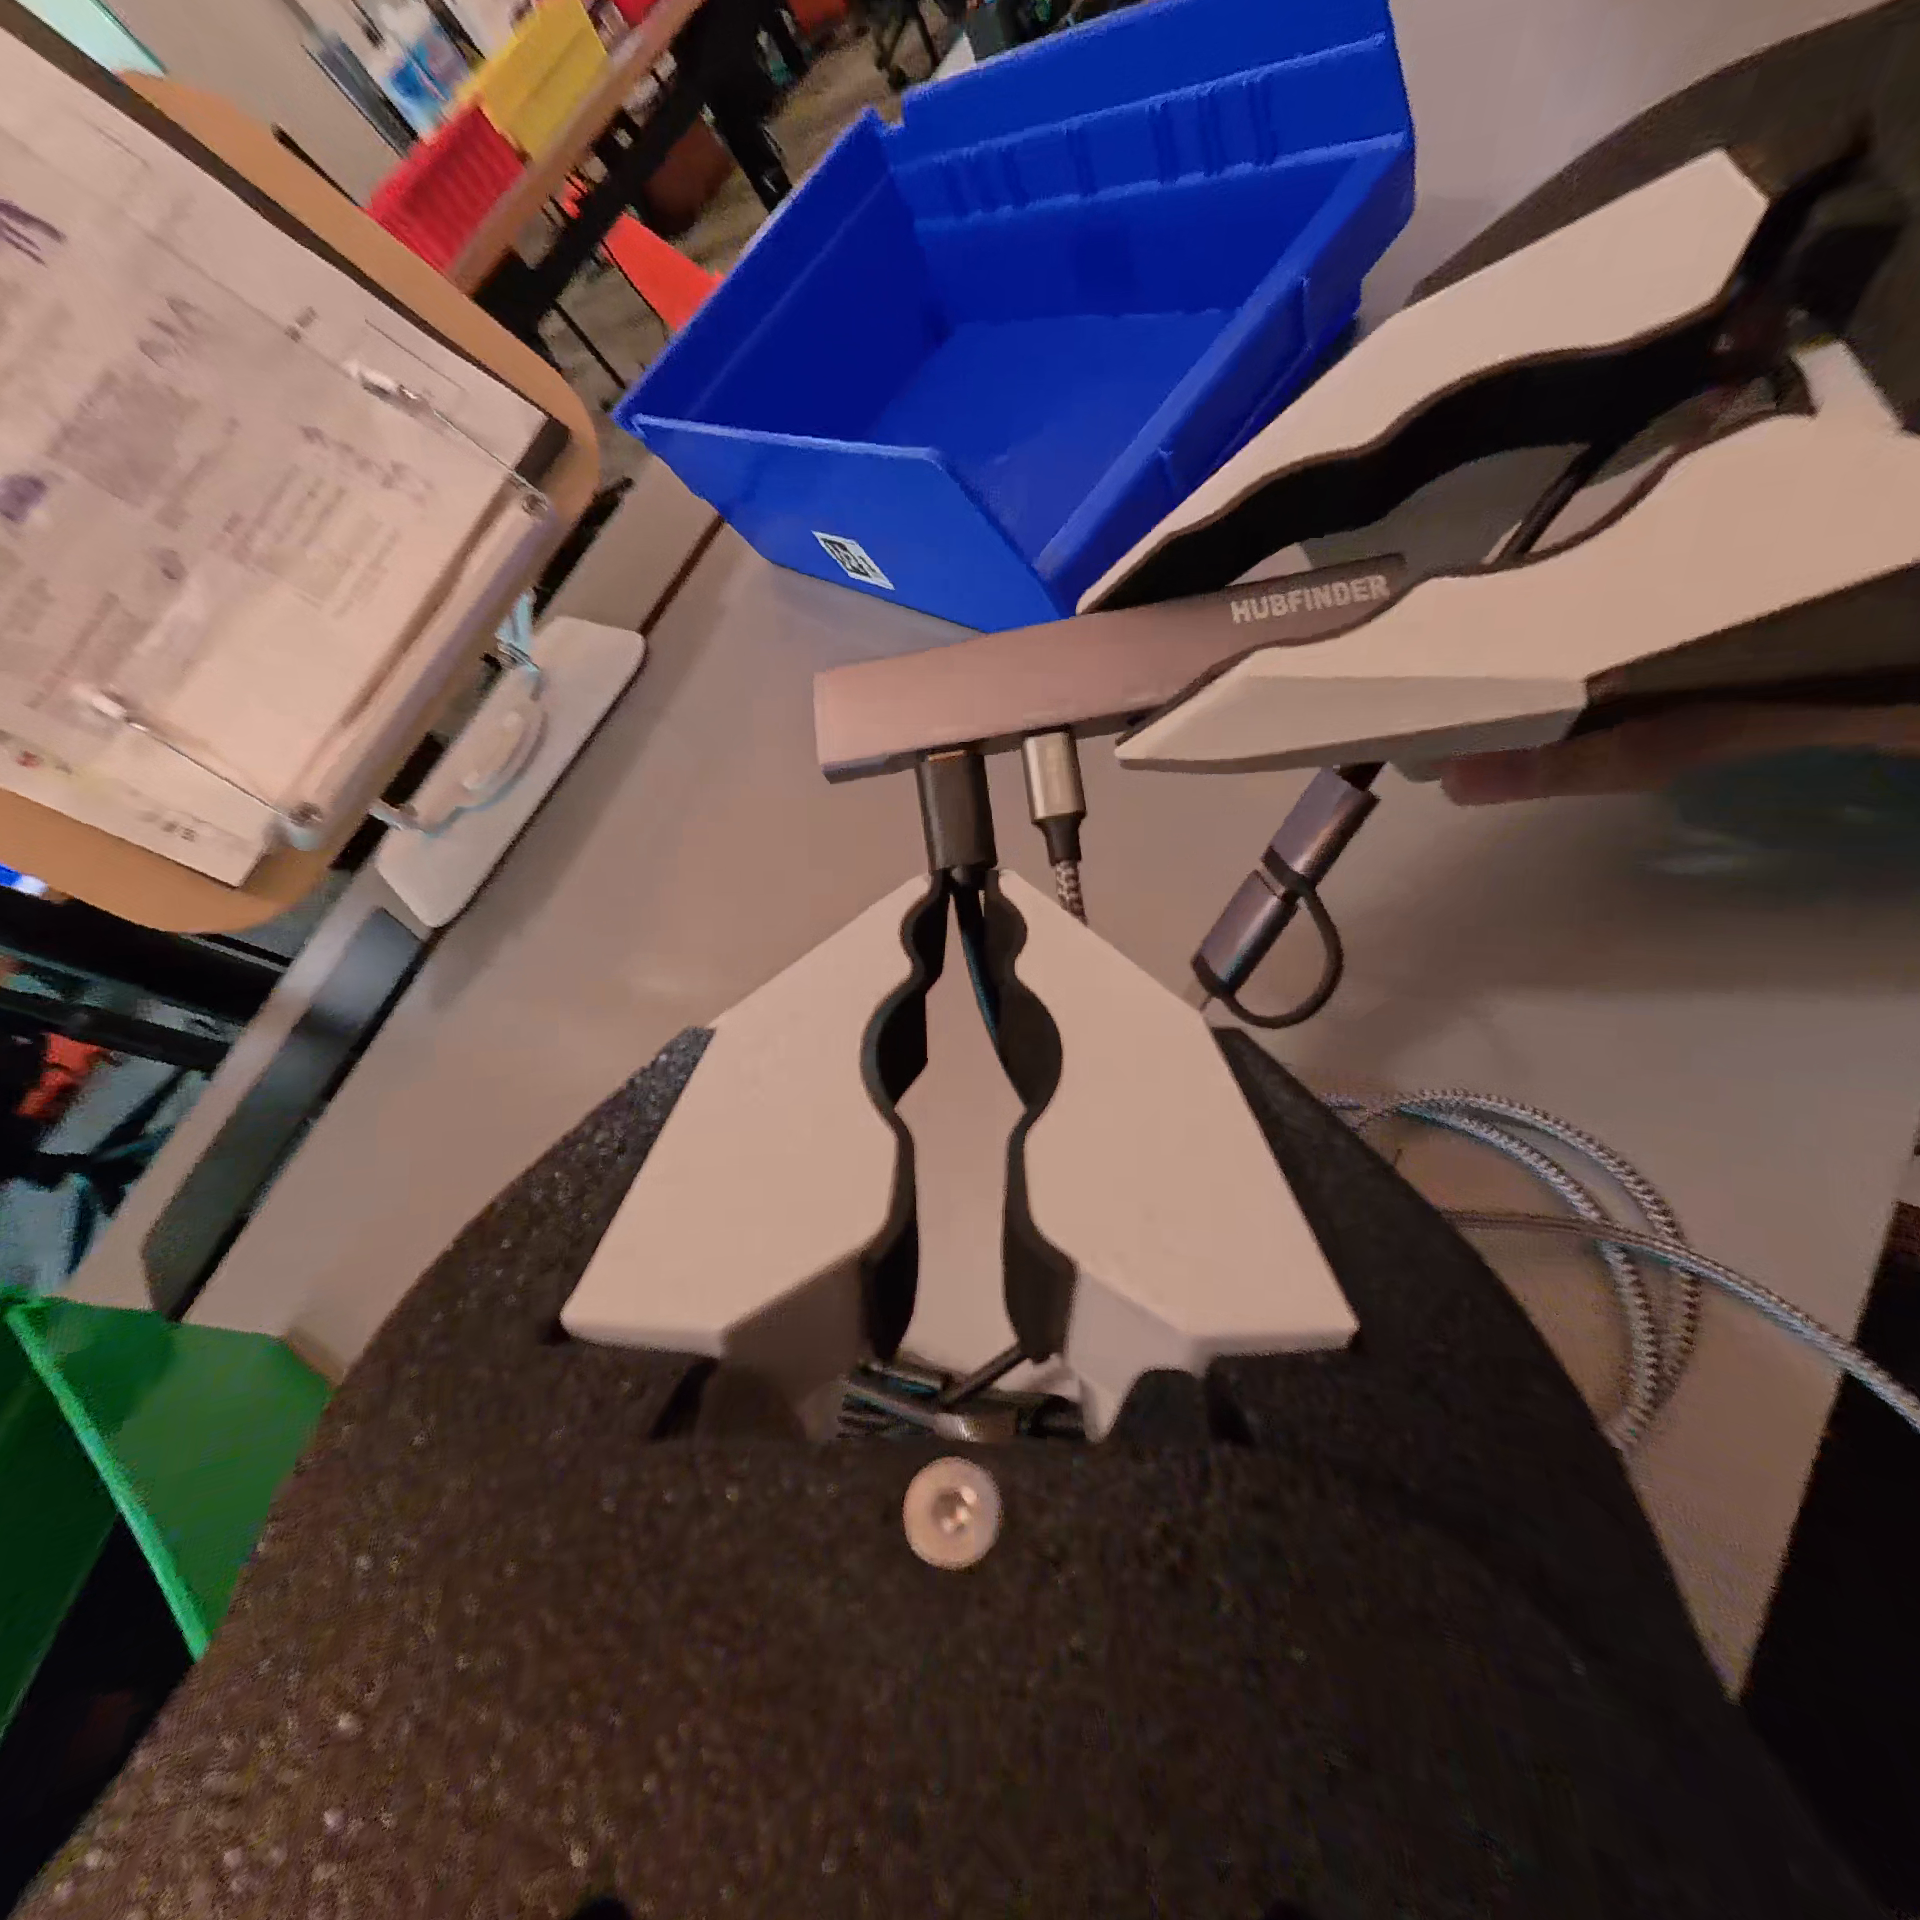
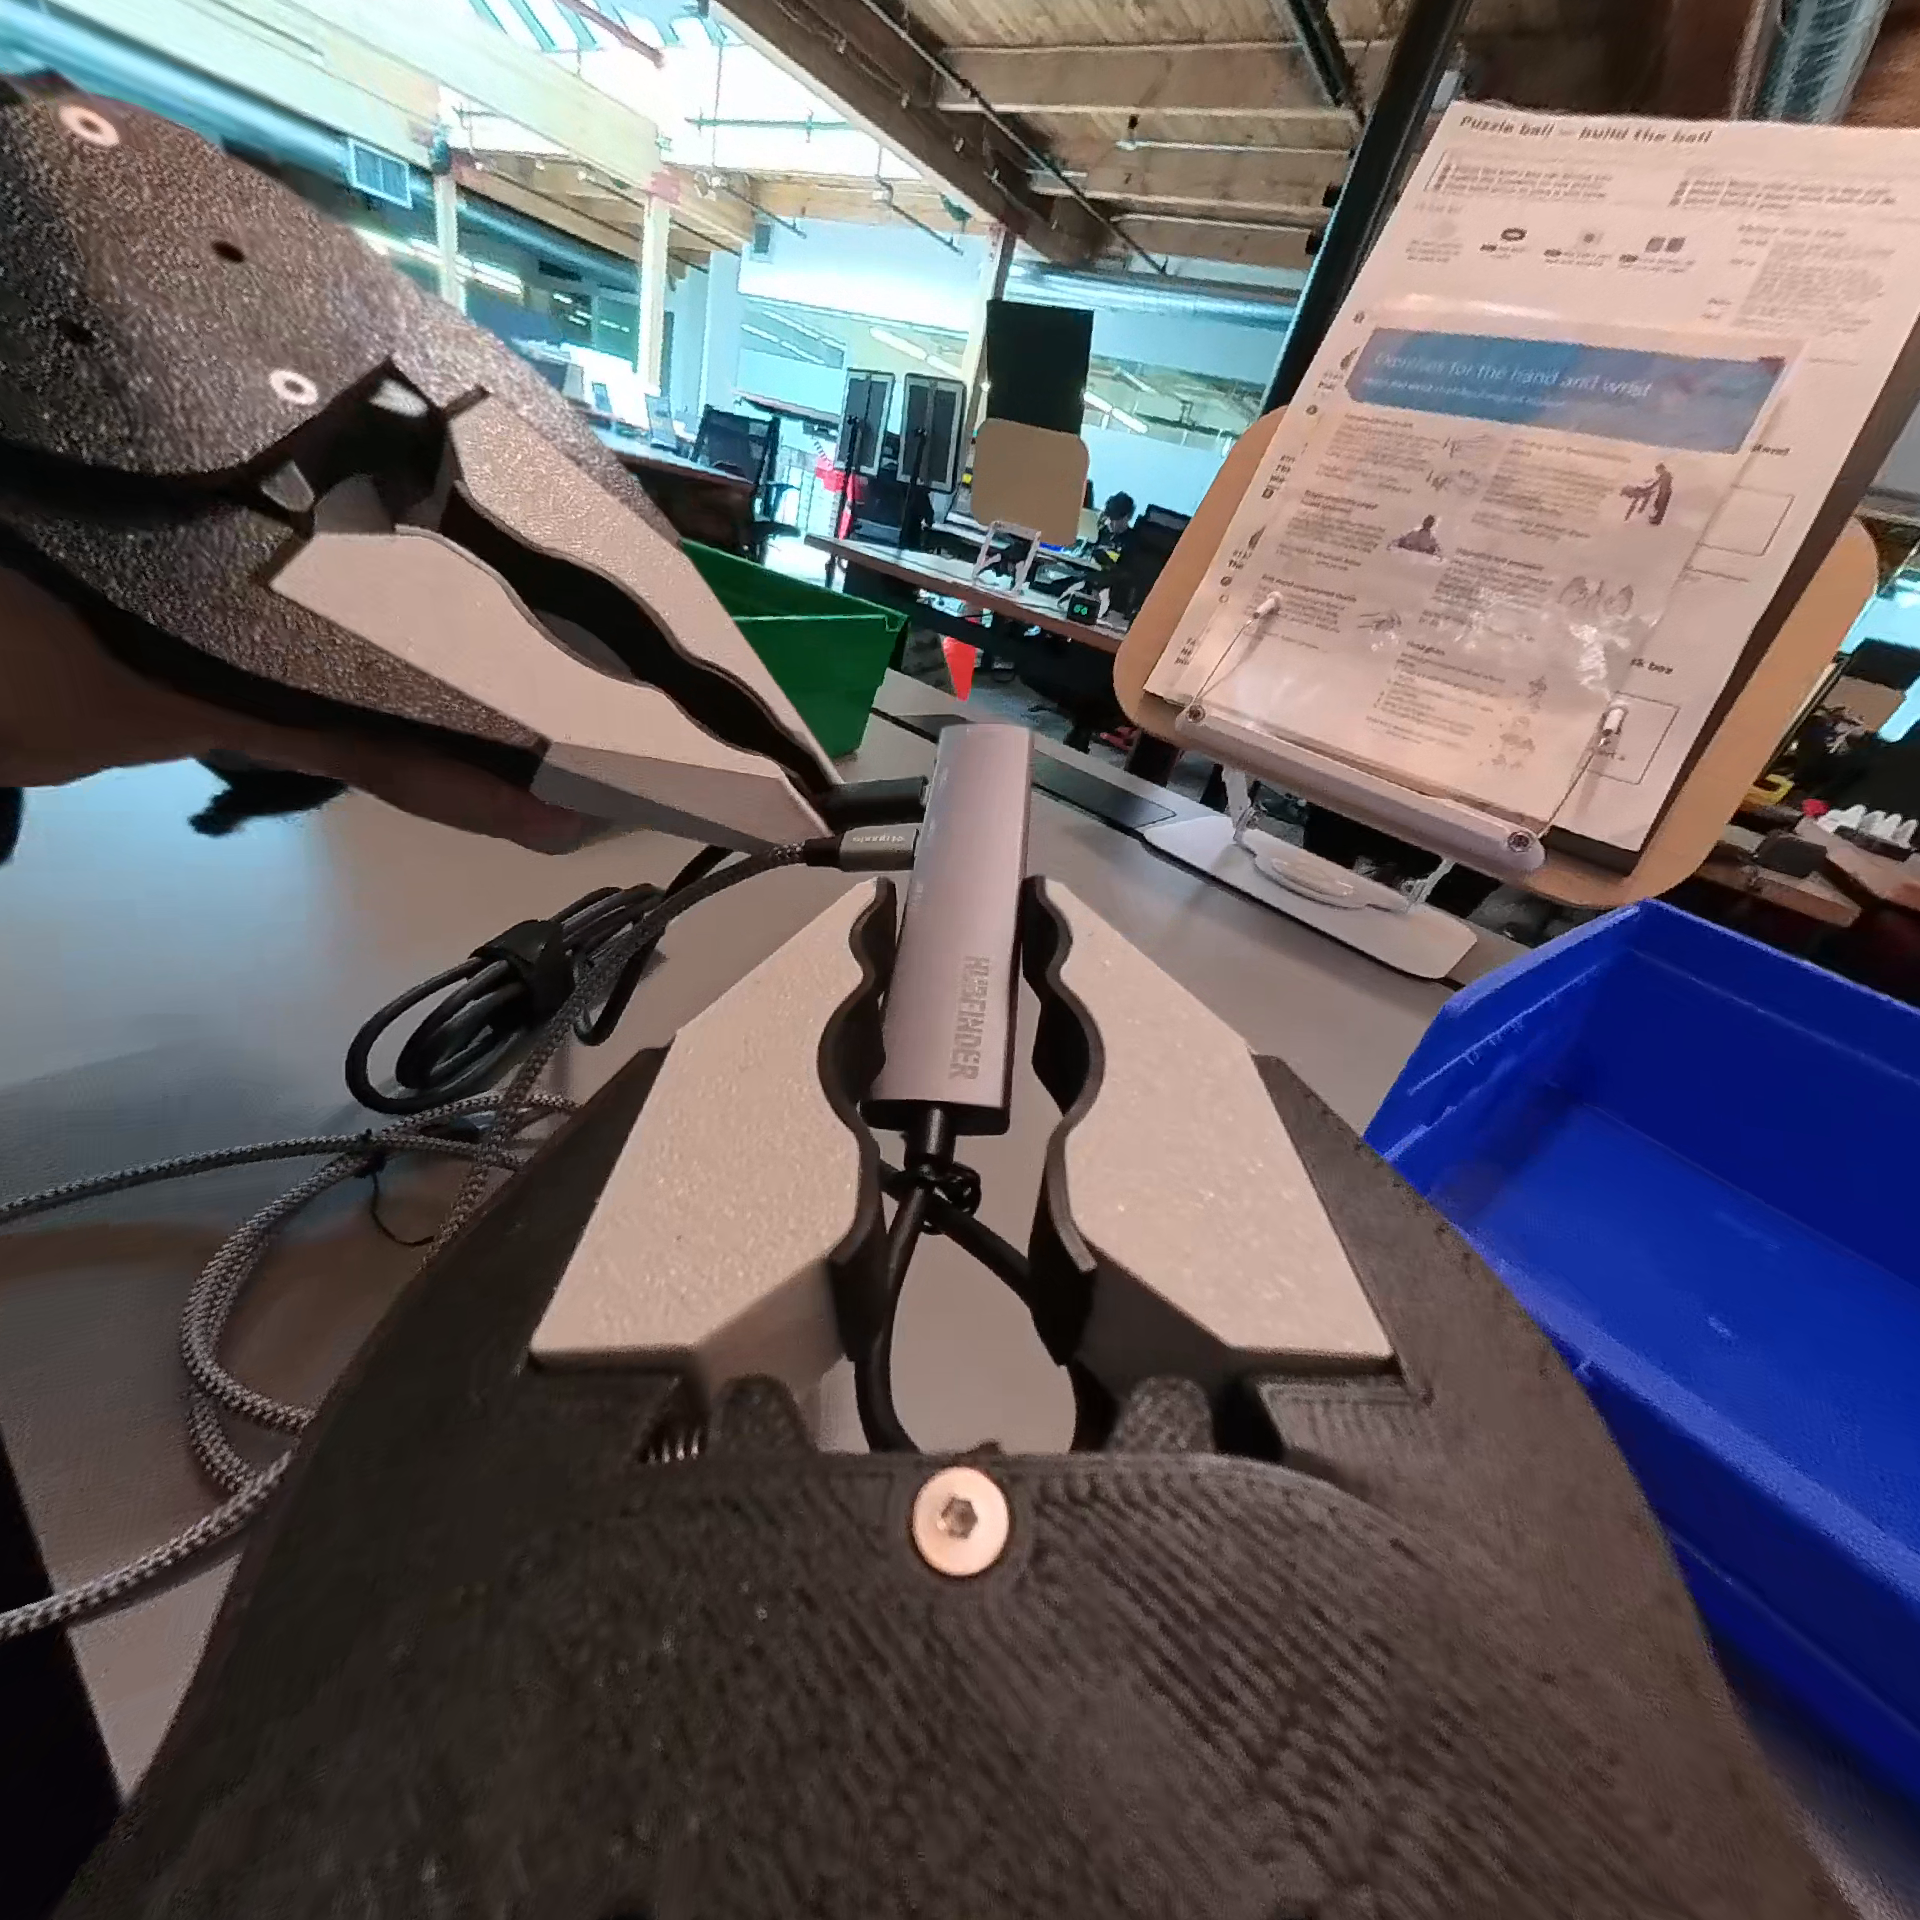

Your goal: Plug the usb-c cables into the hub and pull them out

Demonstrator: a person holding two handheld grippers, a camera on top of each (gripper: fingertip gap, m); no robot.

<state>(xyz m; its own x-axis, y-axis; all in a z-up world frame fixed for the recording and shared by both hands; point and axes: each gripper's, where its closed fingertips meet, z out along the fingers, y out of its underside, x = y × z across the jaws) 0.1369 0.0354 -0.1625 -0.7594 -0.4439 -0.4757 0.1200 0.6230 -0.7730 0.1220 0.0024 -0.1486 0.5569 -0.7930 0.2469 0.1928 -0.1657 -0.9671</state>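
A grey usb-c hub (image 1: 987, 691) is held level above the table by my right gripper (image 1: 1101, 677), which is shut on its right end. In the right wrist view the hub (image 2: 971, 831) sits between my right gripper's (image 2: 956, 904) fingers. A black usb-c plug (image 1: 951, 810) and a silver braided plug (image 1: 1055, 779) both sit in the hub's side ports. My left gripper (image 1: 966, 888) is shut on the black cable just behind its plug. In the right wrist view the left gripper (image 2: 826, 805) meets the black plug (image 2: 883, 800) above the silver plug (image 2: 868, 842).
A blue bin (image 1: 1039, 364) stands behind the hub, also seen at the right (image 2: 1662, 1195). A green bin (image 2: 800, 644) is at the far table edge. A document stand (image 2: 1507, 520) stands behind. Braided cable (image 2: 312, 1153) and coiled black cable (image 2: 457, 1029) lie on the table. The hub's adapter tail (image 1: 1288, 883) dangles. My right fingertips sit around 5 centimeters from my left ones.
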